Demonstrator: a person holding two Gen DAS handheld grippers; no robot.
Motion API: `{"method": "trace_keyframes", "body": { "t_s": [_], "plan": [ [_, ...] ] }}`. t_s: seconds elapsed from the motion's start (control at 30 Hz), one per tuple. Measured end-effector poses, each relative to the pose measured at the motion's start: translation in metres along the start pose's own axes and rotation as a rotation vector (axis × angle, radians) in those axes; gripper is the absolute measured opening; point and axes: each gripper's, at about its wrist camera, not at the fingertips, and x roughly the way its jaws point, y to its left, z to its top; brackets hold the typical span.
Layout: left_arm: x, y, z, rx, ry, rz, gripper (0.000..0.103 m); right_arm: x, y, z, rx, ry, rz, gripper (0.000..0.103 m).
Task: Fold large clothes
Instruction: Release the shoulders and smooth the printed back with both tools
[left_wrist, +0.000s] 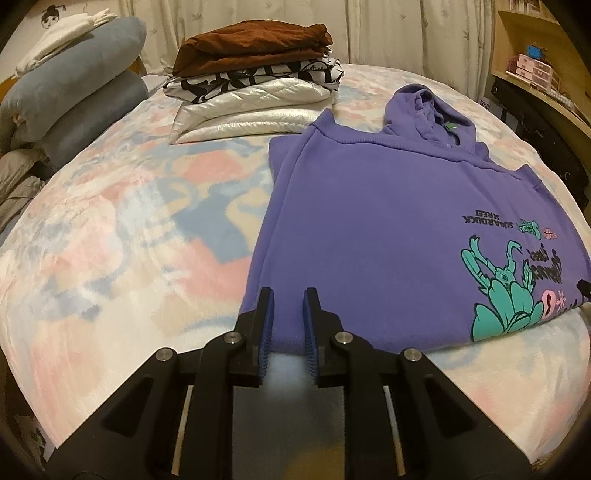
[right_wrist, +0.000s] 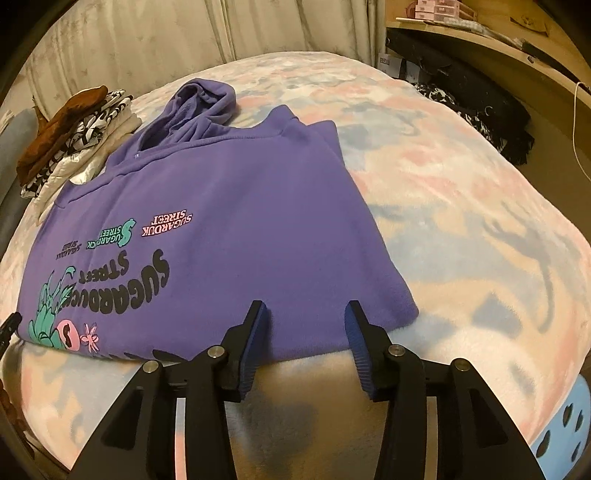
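Note:
A purple hoodie (left_wrist: 369, 221) lies flat on the bed, sleeves folded in, hood at the far end, printed back facing up; it also shows in the right wrist view (right_wrist: 240, 229). My left gripper (left_wrist: 288, 295) hovers at the hoodie's near left hem corner, jaws a narrow gap apart with nothing pinched between them. My right gripper (right_wrist: 304, 308) is open at the near right hem corner, just above the fabric edge, and holds nothing.
A stack of folded clothes (left_wrist: 255, 77) with a brown piece on top sits at the far left of the pastel bedspread (left_wrist: 129, 229). Blue pillows (left_wrist: 74, 96) lie at the left. A desk (right_wrist: 498, 48) and dark clothes (right_wrist: 491, 114) stand at the right.

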Motion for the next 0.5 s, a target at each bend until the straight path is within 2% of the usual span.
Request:
{"method": "trace_keyframes", "body": {
  "t_s": [0.17,0.27,0.37,0.5],
  "plan": [
    [0.001,0.0,0.006,-0.025,0.039,-0.05,0.033,0.004,0.003,0.003,-0.007,0.015,-0.005,0.052],
    [-0.001,-0.007,0.013,0.016,0.076,-0.058,0.04,0.003,0.005,0.006,-0.017,0.036,-0.012,0.052],
    [-0.003,-0.014,0.025,0.045,0.104,-0.109,0.04,0.003,0.006,0.014,-0.026,0.073,-0.011,0.052],
    [-0.007,-0.026,0.057,0.11,0.077,-0.127,0.04,0.001,0.013,0.037,-0.061,0.112,0.047,0.053]
  ]
}}
